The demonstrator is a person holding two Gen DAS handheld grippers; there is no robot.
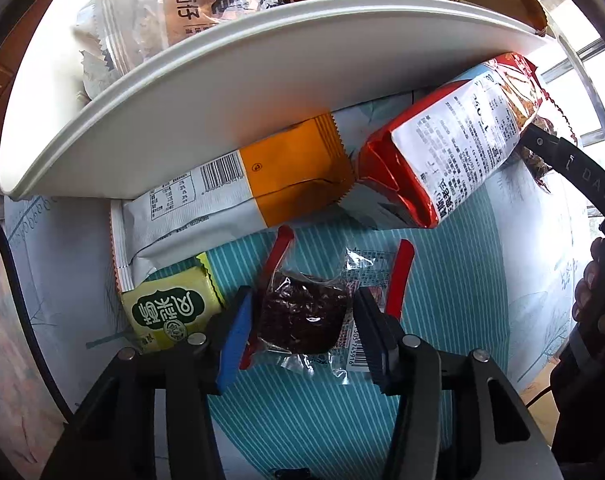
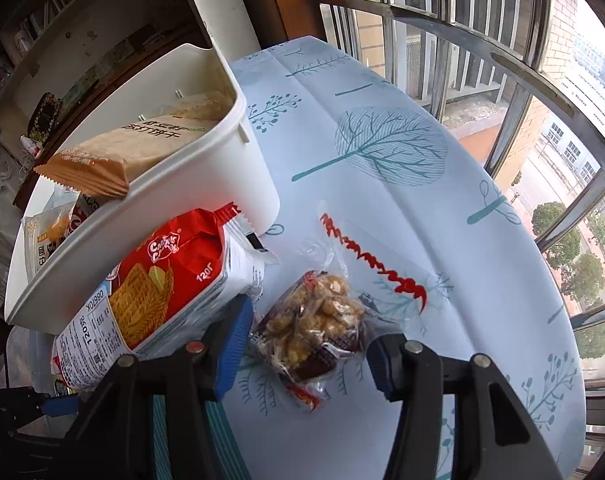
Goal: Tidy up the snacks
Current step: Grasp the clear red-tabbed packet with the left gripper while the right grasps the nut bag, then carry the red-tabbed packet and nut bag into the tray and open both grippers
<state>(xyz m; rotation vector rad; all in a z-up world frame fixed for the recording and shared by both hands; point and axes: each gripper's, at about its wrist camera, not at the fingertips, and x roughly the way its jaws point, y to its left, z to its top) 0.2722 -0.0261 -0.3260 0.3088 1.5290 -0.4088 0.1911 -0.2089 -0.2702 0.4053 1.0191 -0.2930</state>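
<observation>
Crowding in from above, a smooth white plastic bin [image 1: 190, 92] overhangs much of the table (its rim shadows the packs below it). Partly under that rim lies a long crinkled white-and-orange foil pack [image 1: 238, 196], and beside it a red-and-white biscuit bag [image 1: 446, 152] leans against the bin's wall; a small yellow-green wrapped snack [image 1: 170, 312] sits just left of the blue-padded finger. The left gripper [image 1: 302, 320] points down over a glossy clear packet of dark dried fruit [image 1: 302, 316] on the teal-striped tablecloth [image 1: 442, 280], its jaws partly open with the pads at the packet's edges, apparently touching. The right gripper [image 2: 308, 336] straddles a clear packet of lumpy golden nuts [image 2: 318, 320] with red serrated trim on the tree-printed cloth; jaws part-open, the pads not clearly pressing.
</observation>
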